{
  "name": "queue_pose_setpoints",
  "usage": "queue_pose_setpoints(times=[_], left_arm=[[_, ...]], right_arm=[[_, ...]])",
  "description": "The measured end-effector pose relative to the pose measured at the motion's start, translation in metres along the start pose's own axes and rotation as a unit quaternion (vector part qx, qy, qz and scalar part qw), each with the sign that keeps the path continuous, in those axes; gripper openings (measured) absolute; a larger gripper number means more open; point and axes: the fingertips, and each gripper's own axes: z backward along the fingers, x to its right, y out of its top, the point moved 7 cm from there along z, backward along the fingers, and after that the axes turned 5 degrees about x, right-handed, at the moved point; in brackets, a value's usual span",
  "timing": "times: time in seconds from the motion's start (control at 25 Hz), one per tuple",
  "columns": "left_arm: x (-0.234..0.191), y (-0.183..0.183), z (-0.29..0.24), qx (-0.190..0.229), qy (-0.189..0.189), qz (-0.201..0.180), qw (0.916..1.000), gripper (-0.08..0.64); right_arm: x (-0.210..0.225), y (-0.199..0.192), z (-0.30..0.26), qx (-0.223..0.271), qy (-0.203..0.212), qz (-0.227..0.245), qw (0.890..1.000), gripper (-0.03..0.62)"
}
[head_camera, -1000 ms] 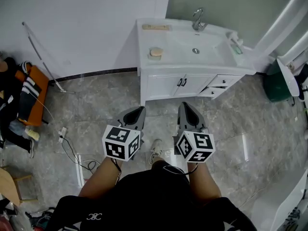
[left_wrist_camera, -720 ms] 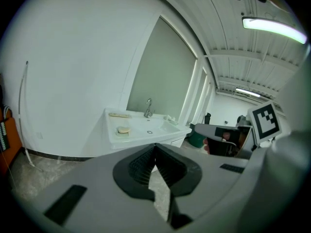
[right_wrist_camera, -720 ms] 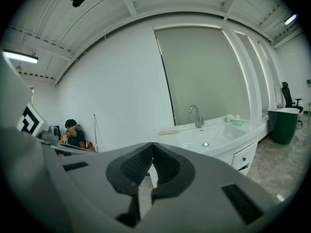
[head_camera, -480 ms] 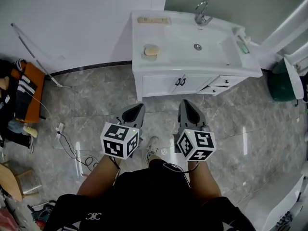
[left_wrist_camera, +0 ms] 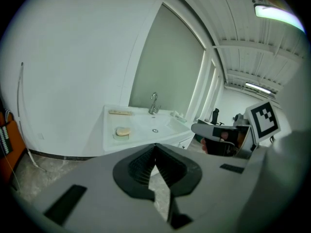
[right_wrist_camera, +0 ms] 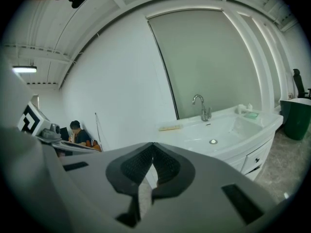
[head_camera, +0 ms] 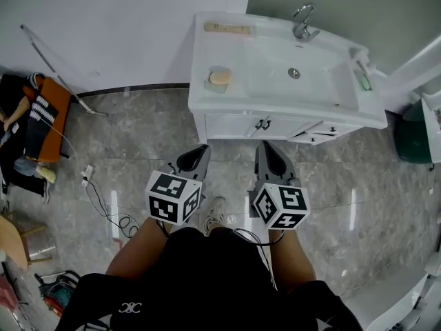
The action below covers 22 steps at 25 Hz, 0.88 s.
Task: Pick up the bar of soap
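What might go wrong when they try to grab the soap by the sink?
1. The left gripper and right gripper are both shut. If they don't open in time, they may just bump the soap.
2. The soap lies in a small dish near the counter's left edge, so a push might slide it off onto the floor.
3. Soap may be slippery and squirt out of a hard squeeze.
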Motion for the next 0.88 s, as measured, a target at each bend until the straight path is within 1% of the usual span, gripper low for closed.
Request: queue_pose_setpoints(times=[0.32,0.56,0.88], left_arm=[[-0.002,0.009,-0.014,0.0,0.01,-0.002,0.9999,0.008],[-0.001,0.02,-0.018,0.012,0.011,-0.002,0.9999,0.009],[-0.019,0.022,-0.009,0.016,0.015,0.004,0.9998,0.008]], right_arm=[[0.009,0.006,-0.019,-0.005,0.017,0.002,1.0,0.008],[0.017,0.013,-0.026,-0.012,0.023,0.014,1.0,0.008],[0.0,0.011,-0.041,-0.031,0.053,0.035,0.997,0.008]])
